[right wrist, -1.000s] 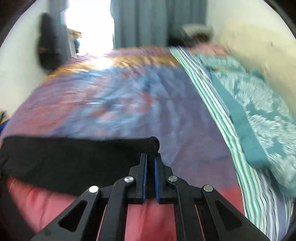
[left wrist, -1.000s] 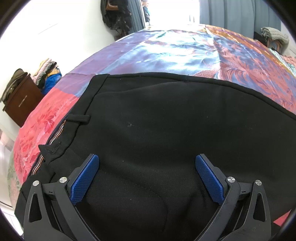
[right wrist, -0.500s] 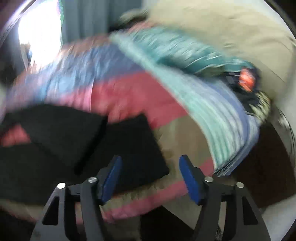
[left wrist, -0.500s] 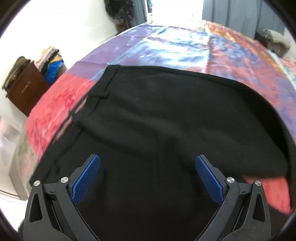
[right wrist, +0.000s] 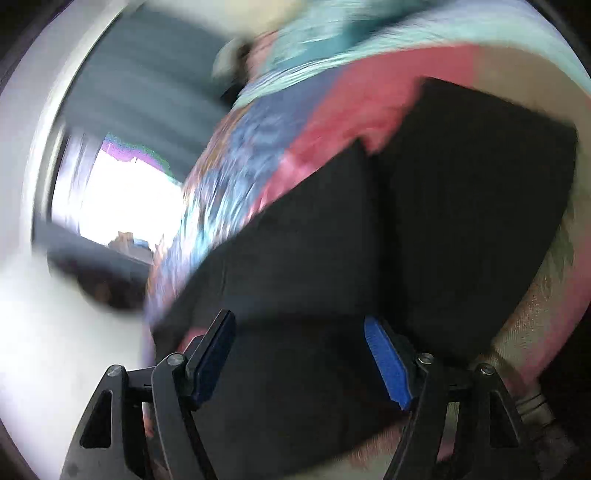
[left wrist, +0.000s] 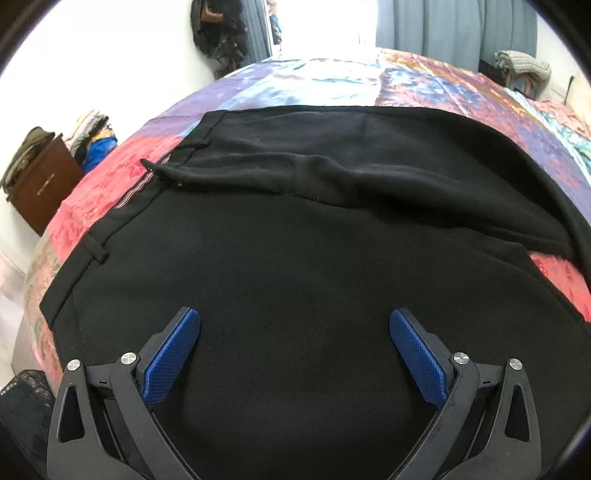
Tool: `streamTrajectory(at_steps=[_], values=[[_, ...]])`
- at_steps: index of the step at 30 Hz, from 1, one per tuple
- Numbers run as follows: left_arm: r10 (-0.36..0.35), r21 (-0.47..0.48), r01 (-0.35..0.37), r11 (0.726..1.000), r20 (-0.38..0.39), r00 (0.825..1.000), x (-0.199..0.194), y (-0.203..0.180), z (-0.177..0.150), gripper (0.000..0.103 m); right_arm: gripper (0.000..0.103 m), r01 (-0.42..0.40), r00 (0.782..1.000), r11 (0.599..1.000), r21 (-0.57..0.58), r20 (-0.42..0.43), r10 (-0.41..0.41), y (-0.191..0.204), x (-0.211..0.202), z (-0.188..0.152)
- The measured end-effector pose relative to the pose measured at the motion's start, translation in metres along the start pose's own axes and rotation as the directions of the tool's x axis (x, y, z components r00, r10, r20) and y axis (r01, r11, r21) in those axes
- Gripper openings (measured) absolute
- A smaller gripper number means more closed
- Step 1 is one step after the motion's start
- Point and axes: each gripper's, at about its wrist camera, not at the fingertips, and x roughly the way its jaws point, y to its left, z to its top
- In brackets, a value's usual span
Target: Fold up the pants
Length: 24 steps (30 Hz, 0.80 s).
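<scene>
Black pants (left wrist: 295, 258) lie spread on a colourful bedspread (left wrist: 332, 81), waistband with belt loops at the left, one leg lying across the far side. My left gripper (left wrist: 294, 334) is open and empty just above the near part of the pants. In the blurred, tilted right wrist view the pants (right wrist: 424, 221) show as two dark leg ends. My right gripper (right wrist: 299, 345) is open and empty over them.
A brown cabinet (left wrist: 40, 184) with piled clothes stands left of the bed. Dark bags hang on the wall (left wrist: 218, 33) beyond it. Curtains (left wrist: 461, 29) and a bright window are at the back. Teal striped bedding (right wrist: 369, 33) lies past the pants.
My right gripper let go of the pant leg, opened and swung round, tilting over the leg ends. My left gripper pulled back, so more of the pants shows.
</scene>
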Motion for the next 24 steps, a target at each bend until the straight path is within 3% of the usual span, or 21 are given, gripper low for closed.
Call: streamTrajectory(at_steps=[2,3,6,8,10,13,15,16,19,23,24], values=[[0.008,0.008,-0.007,1.0,-0.015,1.0,-0.001,-0.002,0.0,0.103,0.071,0.015,1.0,0.998,0.058,0.013,-0.016,-0.004,0.007,0.009],[0.019,0.017,-0.018,1.0,-0.047,0.999,-0.001,-0.005,0.006,0.103,0.064,0.04,0.999,0.997,0.067,0.012,-0.041,-0.002,0.013,0.014],[0.012,0.085,0.002,0.996,-0.161,0.987,-0.006,-0.017,0.029,0.102,0.014,0.103,0.995,0.994,0.021,-0.005,-0.103,0.005,0.014,0.023],[-0.058,0.08,0.07,0.994,-0.149,0.987,-0.015,-0.027,0.052,0.102,0.014,0.073,0.997,0.997,0.002,-0.009,-0.073,0.009,0.008,0.031],[-0.188,0.02,0.192,0.981,-0.127,0.974,-0.02,-0.04,0.094,0.103,0.013,0.037,0.999,0.998,-0.05,-0.003,-0.037,0.022,-0.001,0.047],[-0.356,-0.113,0.341,0.933,-0.168,0.919,0.004,-0.059,0.147,0.102,0.013,-0.021,1.0,0.988,-0.154,0.006,0.023,0.052,-0.024,0.063],[-0.434,-0.194,0.396,0.897,-0.233,0.87,0.038,-0.076,0.174,0.102,0.013,-0.052,0.999,0.978,-0.202,0.005,0.054,0.07,-0.031,0.069],[-0.446,-0.23,0.392,0.891,-0.276,0.851,0.058,-0.084,0.184,0.102,0.013,-0.07,0.997,0.969,-0.236,0.003,0.073,0.081,-0.037,0.071],[-0.457,-0.319,0.356,0.878,-0.344,0.82,0.099,-0.094,0.197,0.101,0.013,-0.125,0.992,0.946,-0.299,-0.007,0.129,0.104,-0.05,0.069],[-0.465,-0.373,0.335,0.865,-0.347,0.815,0.114,-0.102,0.194,0.087,0.013,-0.2,0.979,0.915,-0.35,-0.031,0.203,0.122,-0.072,0.066],[-0.462,-0.375,0.332,0.866,-0.344,0.818,0.117,-0.103,0.195,0.074,0.013,-0.22,0.975,0.907,-0.358,-0.04,0.221,0.122,-0.079,0.066]])
